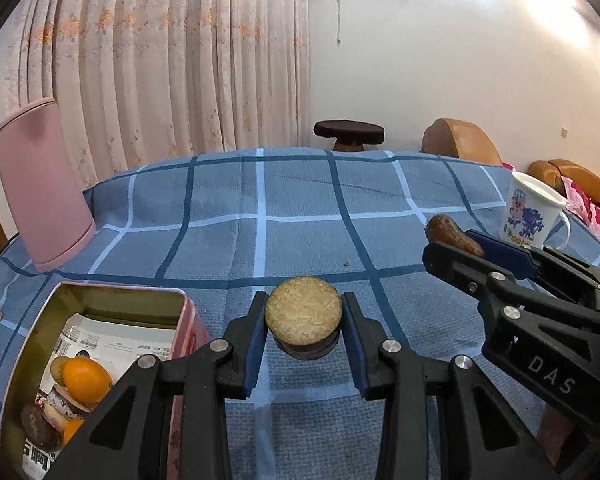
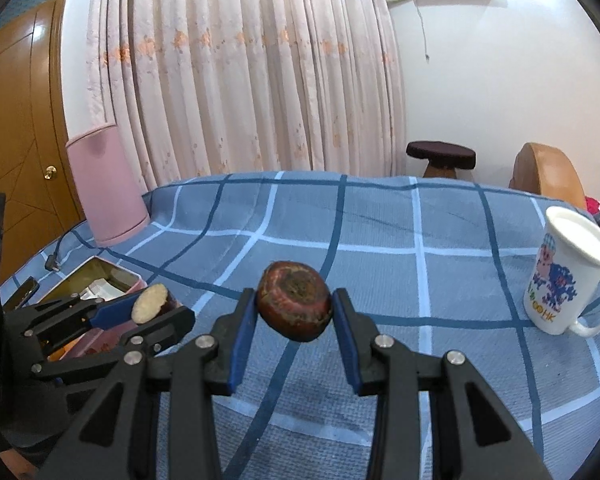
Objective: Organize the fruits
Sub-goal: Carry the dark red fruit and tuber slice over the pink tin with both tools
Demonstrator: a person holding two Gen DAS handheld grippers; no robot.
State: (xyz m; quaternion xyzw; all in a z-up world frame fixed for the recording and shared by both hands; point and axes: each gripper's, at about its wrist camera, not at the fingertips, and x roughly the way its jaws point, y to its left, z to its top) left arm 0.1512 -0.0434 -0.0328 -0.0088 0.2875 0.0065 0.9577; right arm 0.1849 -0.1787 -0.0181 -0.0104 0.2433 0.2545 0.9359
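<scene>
My left gripper (image 1: 303, 322) is shut on a round dark fruit piece with a pale cut face (image 1: 303, 314), held above the blue checked cloth. It also shows in the right wrist view (image 2: 150, 303), over the tin. My right gripper (image 2: 294, 310) is shut on a reddish-brown fruit (image 2: 294, 306), held above the cloth; the same fruit shows in the left wrist view (image 1: 452, 235). A pink tin box (image 1: 100, 300) at lower left holds an orange (image 1: 86, 378) and other fruit pieces on printed paper.
A pink cylinder container (image 1: 44, 188) stands at the table's left, with a cable beside it. A white printed mug (image 2: 572, 272) stands at the right. Beyond the table are a curtain, a dark stool (image 1: 348, 132) and tan chairs.
</scene>
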